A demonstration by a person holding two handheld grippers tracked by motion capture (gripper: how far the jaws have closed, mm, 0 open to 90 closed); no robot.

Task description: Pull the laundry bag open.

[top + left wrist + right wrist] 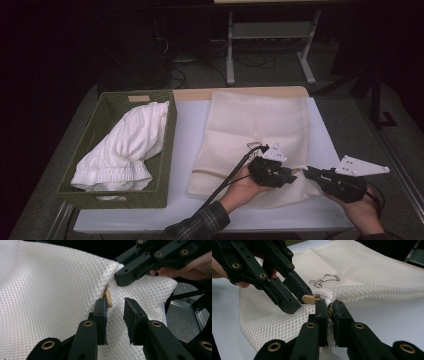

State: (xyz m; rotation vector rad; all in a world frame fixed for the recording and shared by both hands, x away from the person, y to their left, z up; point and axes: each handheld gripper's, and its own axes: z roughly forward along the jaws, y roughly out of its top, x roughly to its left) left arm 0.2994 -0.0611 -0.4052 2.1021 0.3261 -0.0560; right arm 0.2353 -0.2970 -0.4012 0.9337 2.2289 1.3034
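Gripping the bunched edge of the mesh bag (255, 130), the right gripper (306, 172) sits at the lower right of the high view, jaws clamped on the fabric. Just left of it, the left gripper (292, 176) points at the same spot. One bag lies flat across the middle of the white table (185, 145); one green basket (102, 192) stands at the left with one white garment (127, 145) piled inside.

From the left gripper view, its jaws rise from the bottom and stand apart around the tan zipper pull (108, 298) at mid-frame. One pad lies against the pull's side, the other is clear, so nothing is pinched yet. At the upper right, the other gripper bites the bag's corner.

From the right gripper view, its jaws at bottom centre are pressed tight on the bag's seam, next to the pull (309, 299). The left gripper comes in from the upper left, tips at the pull. A small dog outline (324, 280) is printed on the mesh.

My read: the bag is anchored, the pull is lined up, the zip looks closed. Pinching, unzipping and loading the garment remain.
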